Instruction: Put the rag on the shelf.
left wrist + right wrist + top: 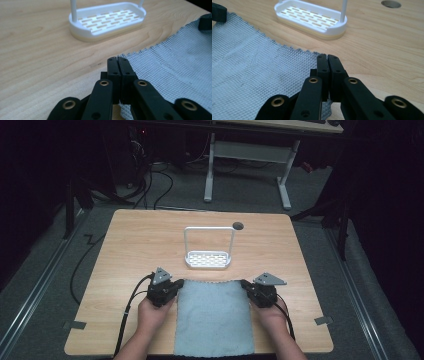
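Note:
A light blue waffle-weave cloth (215,317) lies flat on the wooden table (130,245), its near edge at the table's front. My left gripper (179,284) is at the cloth's far left corner and my right gripper (245,284) at its far right corner. In the left gripper view, the left gripper (117,60) is shut on the corner of the cloth (175,62), with fabric showing under the jaws. In the right gripper view, the right gripper (327,58) is likewise shut on the corner of the cloth (257,72).
A white slotted rack (207,260) with a tall hoop handle stands just beyond the cloth, also close ahead as the rack (107,21) and the rack (312,18) in both gripper views. A round cable hole (238,225) sits behind it. Bare wood lies left and right.

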Tool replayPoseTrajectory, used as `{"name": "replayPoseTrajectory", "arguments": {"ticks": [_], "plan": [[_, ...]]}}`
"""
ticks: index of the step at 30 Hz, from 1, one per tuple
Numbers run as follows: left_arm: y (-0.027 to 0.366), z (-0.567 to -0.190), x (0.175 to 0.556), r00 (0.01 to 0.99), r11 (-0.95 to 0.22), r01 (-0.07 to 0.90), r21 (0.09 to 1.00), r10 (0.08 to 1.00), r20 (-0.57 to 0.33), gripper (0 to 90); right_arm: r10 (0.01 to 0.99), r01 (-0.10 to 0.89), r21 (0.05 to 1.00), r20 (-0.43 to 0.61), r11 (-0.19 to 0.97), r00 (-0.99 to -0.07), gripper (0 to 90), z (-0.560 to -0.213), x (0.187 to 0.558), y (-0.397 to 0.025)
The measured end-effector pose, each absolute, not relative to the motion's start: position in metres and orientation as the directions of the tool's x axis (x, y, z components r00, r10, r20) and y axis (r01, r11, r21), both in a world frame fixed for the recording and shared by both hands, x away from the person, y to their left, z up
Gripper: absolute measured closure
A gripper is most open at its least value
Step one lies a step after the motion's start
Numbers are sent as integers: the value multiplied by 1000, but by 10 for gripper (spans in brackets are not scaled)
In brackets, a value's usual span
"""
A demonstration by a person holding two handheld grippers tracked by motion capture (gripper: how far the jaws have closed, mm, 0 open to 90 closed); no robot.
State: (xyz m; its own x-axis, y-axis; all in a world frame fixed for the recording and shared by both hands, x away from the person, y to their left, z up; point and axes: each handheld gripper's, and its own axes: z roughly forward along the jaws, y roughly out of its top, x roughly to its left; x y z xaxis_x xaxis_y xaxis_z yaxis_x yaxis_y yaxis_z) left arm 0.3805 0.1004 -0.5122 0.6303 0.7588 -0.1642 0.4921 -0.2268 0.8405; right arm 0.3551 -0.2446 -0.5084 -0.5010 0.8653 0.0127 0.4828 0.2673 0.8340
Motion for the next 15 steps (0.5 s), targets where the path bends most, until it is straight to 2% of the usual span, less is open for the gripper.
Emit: {"name": "replayPoseTrajectory", "arguments": {"ticks": [9,15], "plan": [[105,-495,372,640,-169,435,885,749,-171,900,854,417,878,18,236,-520,889,-491,345,-243],[106,-481,367,651,-157,383,910,745,-145,900,854,379,901,18,212,-520,889,-481,345,-242]]}}
